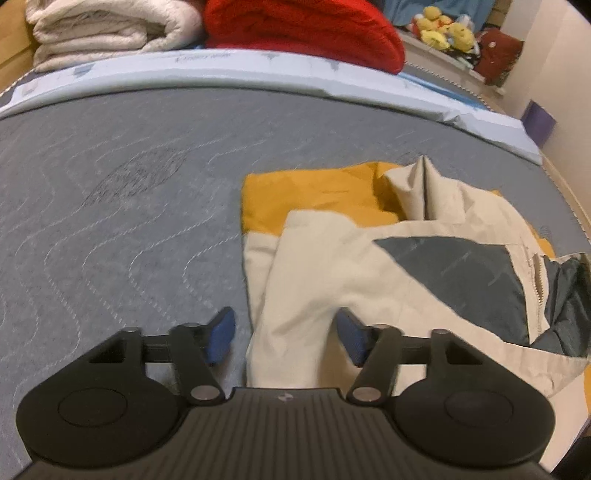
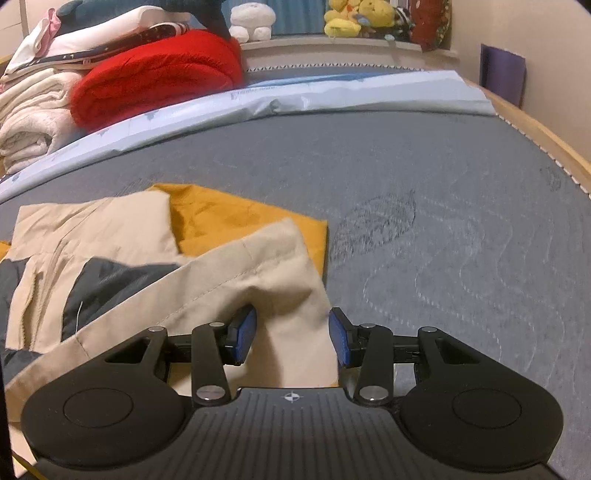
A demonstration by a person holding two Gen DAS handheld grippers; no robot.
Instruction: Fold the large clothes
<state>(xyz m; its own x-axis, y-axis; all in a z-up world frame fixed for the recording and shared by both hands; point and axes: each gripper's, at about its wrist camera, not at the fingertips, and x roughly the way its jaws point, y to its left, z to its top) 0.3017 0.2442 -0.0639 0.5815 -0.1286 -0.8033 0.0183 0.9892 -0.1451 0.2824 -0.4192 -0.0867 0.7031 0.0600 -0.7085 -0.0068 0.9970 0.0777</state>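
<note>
The blue-padded fingers (image 1: 221, 338) of the left gripper (image 1: 286, 338) stand wide around a sleeve of the beige, grey and mustard fabric jacket (image 1: 369, 258). The right gripper (image 2: 292, 338) is equally wide over its other sleeve. The jacket lies on the grey quilted bed (image 1: 110, 221).

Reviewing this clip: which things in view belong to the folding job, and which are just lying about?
Job: beige jacket, left gripper and right gripper, both open over it, mattress.
Lying about: red blanket, white blankets, yellow plush toys, purple mat.
</note>
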